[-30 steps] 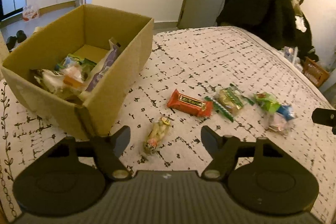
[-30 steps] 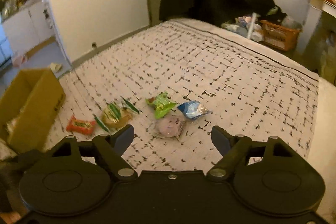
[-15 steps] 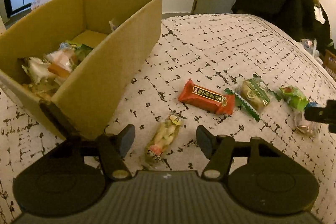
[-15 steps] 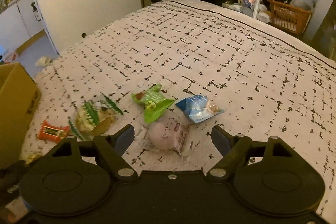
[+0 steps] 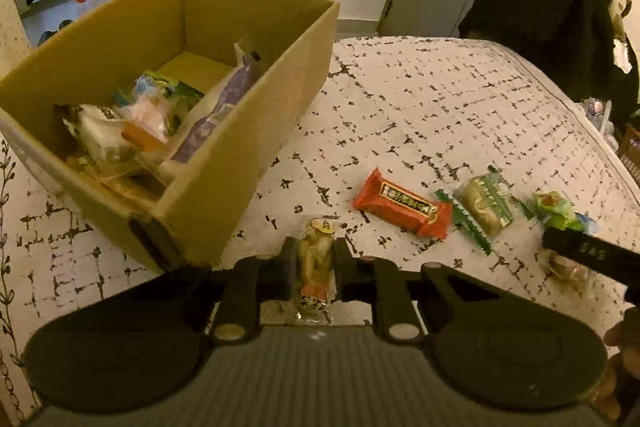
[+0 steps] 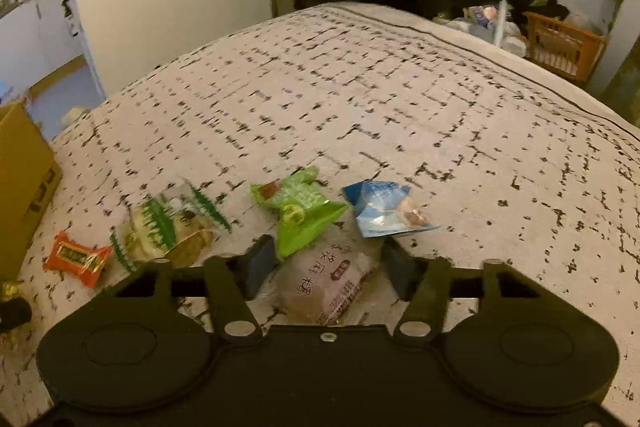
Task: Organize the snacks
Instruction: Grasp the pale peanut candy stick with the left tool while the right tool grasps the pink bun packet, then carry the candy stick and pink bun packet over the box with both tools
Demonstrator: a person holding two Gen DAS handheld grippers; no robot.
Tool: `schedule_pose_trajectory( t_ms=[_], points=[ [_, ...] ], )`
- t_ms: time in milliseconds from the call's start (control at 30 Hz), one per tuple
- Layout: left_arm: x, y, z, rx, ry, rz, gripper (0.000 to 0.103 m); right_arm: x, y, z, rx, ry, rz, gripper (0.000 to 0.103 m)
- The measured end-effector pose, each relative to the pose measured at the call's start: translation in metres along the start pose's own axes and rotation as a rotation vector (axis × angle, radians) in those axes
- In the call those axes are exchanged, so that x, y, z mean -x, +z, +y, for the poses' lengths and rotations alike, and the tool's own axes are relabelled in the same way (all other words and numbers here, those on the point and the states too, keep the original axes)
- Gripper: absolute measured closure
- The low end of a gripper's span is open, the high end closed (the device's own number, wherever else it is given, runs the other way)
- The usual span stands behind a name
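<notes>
My left gripper [image 5: 314, 259] is shut on a clear yellow snack packet [image 5: 316, 267], just in front of the cardboard box [image 5: 248, 131], which holds several snacks. My right gripper [image 6: 326, 263] has its fingers on both sides of a pink round snack packet [image 6: 328, 283] lying on the patterned cloth; the jaws look narrowed around it. A red bar [image 5: 402, 203], a green-striped packet [image 5: 484, 207] and a green packet [image 5: 558, 211] lie in a row to the right. A blue packet [image 6: 384, 207] lies beside the green one [image 6: 300, 207].
The cloth-covered table [image 6: 400, 107] stretches far and right. Dark clothes [image 5: 552, 3] hang beyond its far edge. An orange basket [image 6: 560, 45] stands at the far right. The box corner [image 6: 20, 171] shows at the left of the right wrist view.
My left gripper has closed on the yellow snack packet. My right gripper has moved down onto the pink packet and its fingers have narrowed around it.
</notes>
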State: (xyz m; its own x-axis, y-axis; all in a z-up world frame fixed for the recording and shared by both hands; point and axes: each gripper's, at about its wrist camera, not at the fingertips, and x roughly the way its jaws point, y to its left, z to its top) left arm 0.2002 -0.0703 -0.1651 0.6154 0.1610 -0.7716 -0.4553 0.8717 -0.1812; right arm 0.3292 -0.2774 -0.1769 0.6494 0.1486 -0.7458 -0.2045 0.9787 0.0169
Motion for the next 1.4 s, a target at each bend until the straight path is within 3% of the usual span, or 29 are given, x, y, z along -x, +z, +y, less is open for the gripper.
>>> schedule_pose_trajectory(
  t_ms=[67,300,800,1033,1400],
  points=[
    [0.006,0.002,-0.001,-0.008,-0.019,0.0,0.086,0.005,0.005,0.001,-0.009,0.023,0.032,0.069],
    [0.029,0.007,-0.003,-0.015,-0.056,-0.025,0.086,0.03,0.004,0.009,0.014,0.03,0.05,0.073],
    [0.095,0.031,0.003,-0.027,-0.157,-0.134,0.086,0.101,0.011,0.019,-0.092,0.12,-0.081,0.073],
    [0.121,0.042,0.02,-0.039,-0.161,-0.206,0.086,0.128,0.017,0.052,-0.029,0.171,-0.143,0.073],
    [0.14,0.058,0.055,-0.007,-0.154,-0.24,0.086,0.157,0.026,0.093,0.056,0.214,-0.232,0.073]
  ],
)
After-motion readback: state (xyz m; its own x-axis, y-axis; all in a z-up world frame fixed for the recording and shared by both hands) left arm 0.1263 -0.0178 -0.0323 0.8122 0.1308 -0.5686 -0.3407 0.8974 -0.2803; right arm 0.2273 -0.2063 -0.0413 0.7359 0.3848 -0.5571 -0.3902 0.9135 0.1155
